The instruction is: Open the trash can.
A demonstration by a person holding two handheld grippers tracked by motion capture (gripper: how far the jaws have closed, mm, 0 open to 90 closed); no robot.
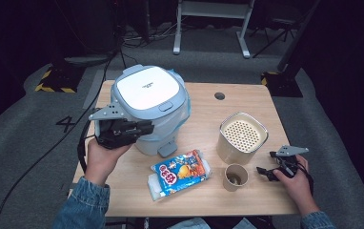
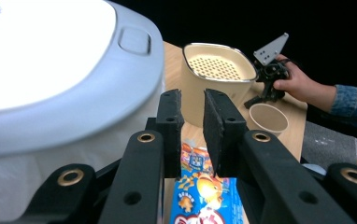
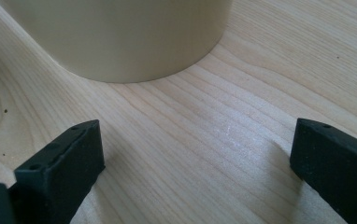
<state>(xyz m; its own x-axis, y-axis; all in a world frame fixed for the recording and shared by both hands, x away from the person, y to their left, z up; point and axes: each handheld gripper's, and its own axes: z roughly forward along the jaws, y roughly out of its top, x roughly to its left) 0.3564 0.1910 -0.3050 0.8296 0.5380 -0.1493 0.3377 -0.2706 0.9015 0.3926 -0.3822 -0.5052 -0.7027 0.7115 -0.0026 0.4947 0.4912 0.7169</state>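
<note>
While the left gripper (image 1: 142, 128), jaws nearly together and empty, is held against the rice cooker (image 1: 146, 88) at the table's far left, its lid release must be pressed next; the right gripper (image 1: 266, 172) is rested, jaws spread.

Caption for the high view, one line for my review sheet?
Left tongs raised beside closed rice cooker; right tongs rest open near paper cup.

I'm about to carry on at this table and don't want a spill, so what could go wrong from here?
1. The left gripper hangs close against the rice cooker, jaws nearly together with nothing between them; a swing could knock it.
2. The right gripper, jaws open on the table, rests beside the paper cup, which might tip if nudged.
3. The snack packet could catch a forearm.
</note>
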